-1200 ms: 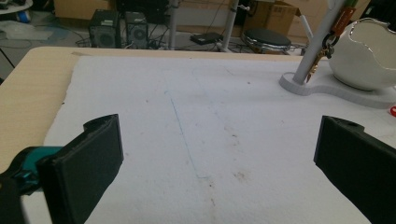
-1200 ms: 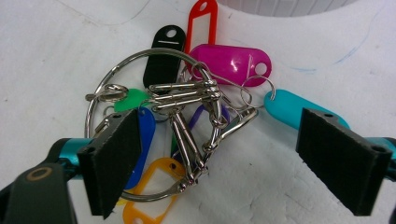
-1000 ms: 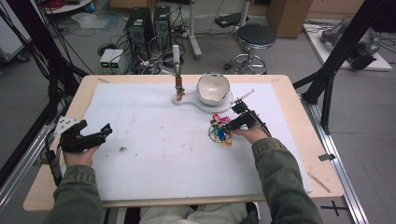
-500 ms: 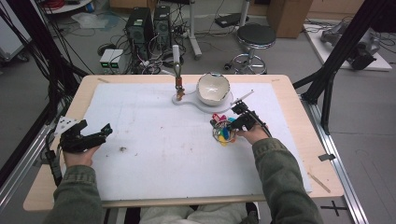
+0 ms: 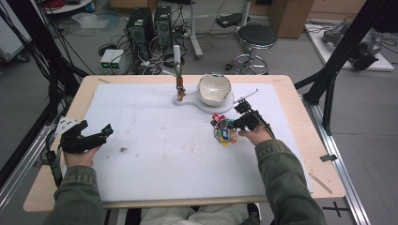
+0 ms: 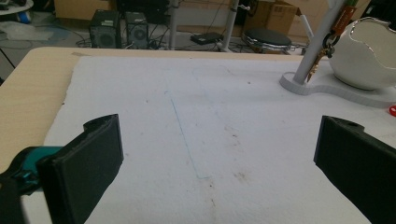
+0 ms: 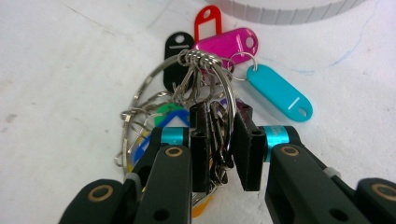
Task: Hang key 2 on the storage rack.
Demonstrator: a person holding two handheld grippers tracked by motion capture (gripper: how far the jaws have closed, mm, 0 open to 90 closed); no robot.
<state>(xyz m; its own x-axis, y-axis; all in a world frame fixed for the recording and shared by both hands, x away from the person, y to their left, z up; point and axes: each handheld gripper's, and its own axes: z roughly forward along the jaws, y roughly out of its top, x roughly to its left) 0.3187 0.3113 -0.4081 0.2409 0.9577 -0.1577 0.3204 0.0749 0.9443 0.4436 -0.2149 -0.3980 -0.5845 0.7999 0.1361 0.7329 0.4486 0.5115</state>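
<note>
Here, right claw (image 7: 219,149) clamped on key ring bunch (image 7: 205,88) — seemingly off the mat, left claw (image 6: 210,163) apart.

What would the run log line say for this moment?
right gripper: shut on key ring bunch | left gripper: open, idle | bowl: on stand

right gripper (image 5: 233,125) moved in over the key bunch (image 5: 222,131), fingers (image 7: 201,140) now clamping its rings (tags splayed)

Bunch of metal key rings (image 7: 201,79) with coloured plastic tags, magenta (image 7: 226,43), teal (image 7: 279,92), red (image 7: 207,18), black (image 7: 176,46), lying on the white mat (image 5: 155,140) toward the table's right edge, near the bowl stand's base (image 5: 206,104), rings pinched between black jaws.
</note>
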